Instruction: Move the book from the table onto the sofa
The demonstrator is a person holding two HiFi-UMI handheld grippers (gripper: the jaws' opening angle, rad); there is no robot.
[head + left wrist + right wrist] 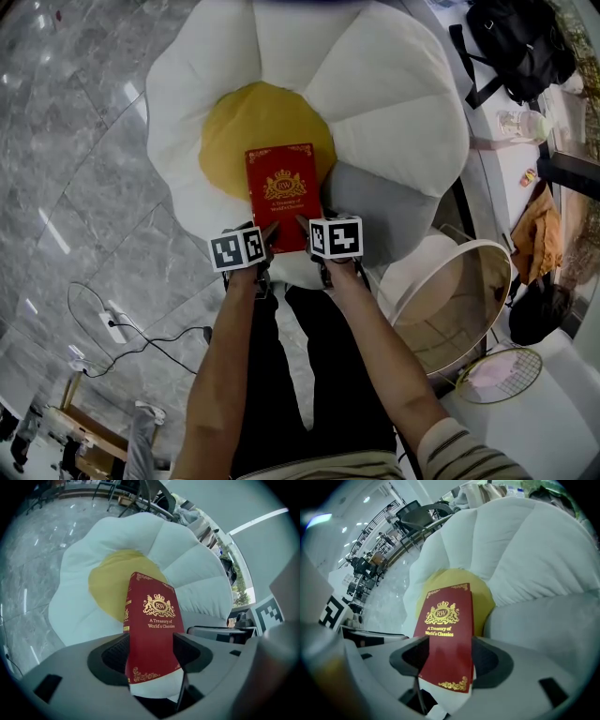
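**Red book (281, 192) pinched at its near end, over the flower sofa (384, 103)**

The left gripper (150, 654) has its fingers (110, 656) set wide and pressed on the book's near end. One black pad is at the spine side and the other at the cover's open edge. The right gripper (447, 659) pinches the same end the same way, with its fingers flanking the gold-printed cover. In the head view the left cube (237, 248) and the right cube (336, 236) sit side by side, just apart, at the book's near edge. The book lies cover-up over the sofa's yellow centre (230, 131) and its near white petal; whether it rests fully there I cannot tell. Grey marble floor (75, 141) lies to the left. To the right is a white tabletop (511, 173) with a black bag (516, 42).
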